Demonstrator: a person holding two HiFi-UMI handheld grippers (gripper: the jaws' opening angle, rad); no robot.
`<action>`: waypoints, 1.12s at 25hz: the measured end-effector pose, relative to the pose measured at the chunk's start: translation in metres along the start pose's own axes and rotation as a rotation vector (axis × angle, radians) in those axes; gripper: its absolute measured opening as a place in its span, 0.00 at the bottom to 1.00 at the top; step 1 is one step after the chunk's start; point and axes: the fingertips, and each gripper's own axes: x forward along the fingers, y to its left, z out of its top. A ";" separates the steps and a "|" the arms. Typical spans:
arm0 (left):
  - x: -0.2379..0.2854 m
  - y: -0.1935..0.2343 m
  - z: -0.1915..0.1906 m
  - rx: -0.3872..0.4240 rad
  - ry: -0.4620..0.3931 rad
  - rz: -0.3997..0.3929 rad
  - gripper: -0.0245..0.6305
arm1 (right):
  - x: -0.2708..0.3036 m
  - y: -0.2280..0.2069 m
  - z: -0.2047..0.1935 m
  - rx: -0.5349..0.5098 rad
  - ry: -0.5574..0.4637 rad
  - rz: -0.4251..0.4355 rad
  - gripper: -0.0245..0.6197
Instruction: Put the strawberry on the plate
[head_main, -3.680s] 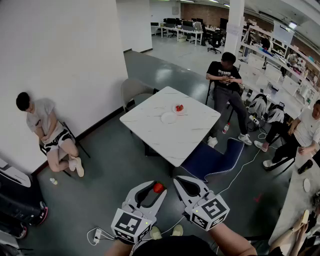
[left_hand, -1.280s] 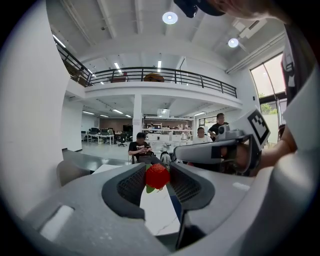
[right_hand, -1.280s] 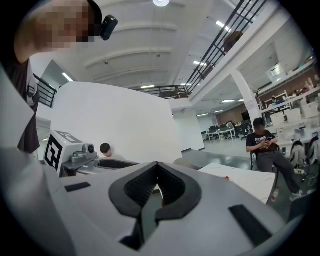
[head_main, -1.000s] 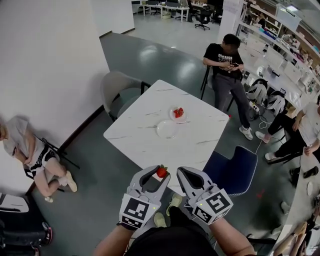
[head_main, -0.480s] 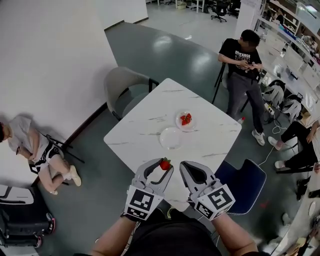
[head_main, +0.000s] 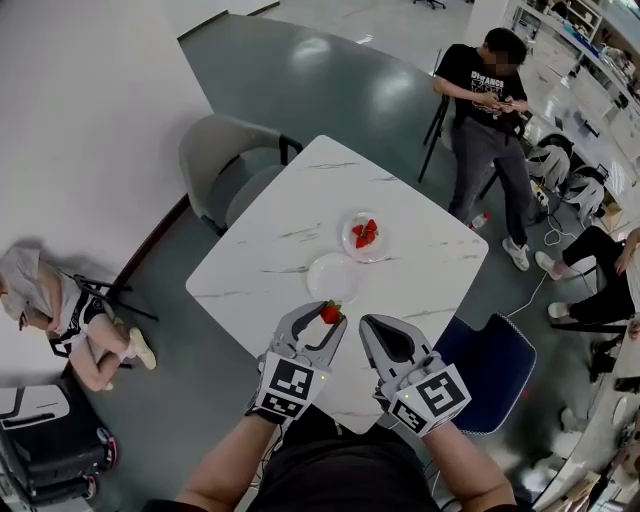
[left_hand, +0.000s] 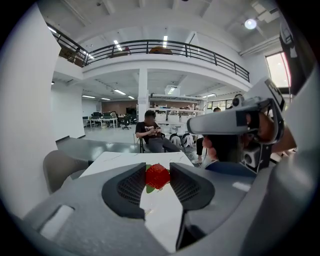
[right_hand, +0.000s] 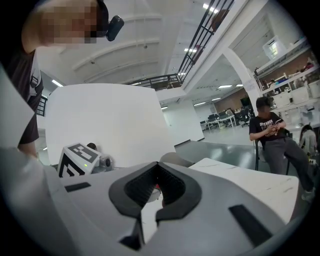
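My left gripper (head_main: 328, 320) is shut on a red strawberry (head_main: 330, 313) and hovers over the near edge of the white marble table (head_main: 260, 270). In the left gripper view the strawberry (left_hand: 157, 176) sits pinched between the two dark pads, its green leaf hanging below. Just beyond it lies an empty clear plate (head_main: 333, 277). Farther back, a second small plate (head_main: 350, 240) holds strawberries (head_main: 366, 232). Beside the left one, my right gripper (head_main: 380, 335) is shut with nothing in it; its jaws (right_hand: 157, 172) meet at the tips.
A grey chair (head_main: 225, 165) stands at the table's far left and a blue chair (head_main: 490, 360) at its near right. A person (head_main: 490, 90) sits beyond the table; another (head_main: 50, 295) sits by the white wall. A dark suitcase (head_main: 50, 440) stands at the lower left.
I have come up to the table. Both grippers, once over the bare floor, now hang over the table's near edge, the left still holding the strawberry.
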 end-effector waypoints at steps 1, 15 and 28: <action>0.012 0.006 -0.006 0.002 0.012 -0.009 0.27 | 0.006 -0.007 -0.003 0.007 0.006 -0.011 0.04; 0.139 0.055 -0.118 0.051 0.210 -0.103 0.27 | 0.074 -0.091 -0.083 0.094 0.069 -0.110 0.04; 0.185 0.059 -0.168 0.105 0.332 -0.148 0.27 | 0.079 -0.113 -0.114 0.131 0.109 -0.145 0.04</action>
